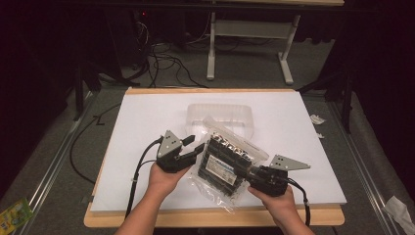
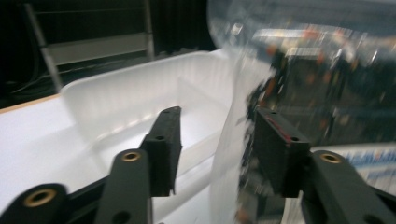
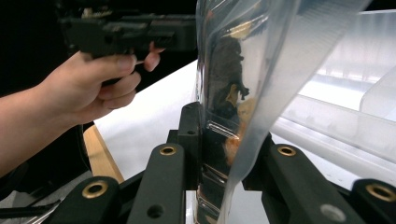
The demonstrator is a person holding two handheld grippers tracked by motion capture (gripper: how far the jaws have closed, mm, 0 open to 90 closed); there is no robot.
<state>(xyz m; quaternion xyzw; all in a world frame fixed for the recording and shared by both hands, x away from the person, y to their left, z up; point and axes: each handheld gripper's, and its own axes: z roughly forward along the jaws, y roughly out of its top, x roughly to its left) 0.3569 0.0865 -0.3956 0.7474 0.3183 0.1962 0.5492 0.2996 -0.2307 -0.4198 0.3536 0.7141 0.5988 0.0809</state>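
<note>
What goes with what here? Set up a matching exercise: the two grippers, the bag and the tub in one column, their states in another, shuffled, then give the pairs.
Things:
1. left gripper
2. right gripper
3. clear bag
4. plastic tub

States:
A. shut on the bag's edge
B. lifted off the table, full of dark items
C. open, jaws beside the bag
D. standing empty on the white table

Pairs: 1-C, 2-A, 3-B, 4-D
</note>
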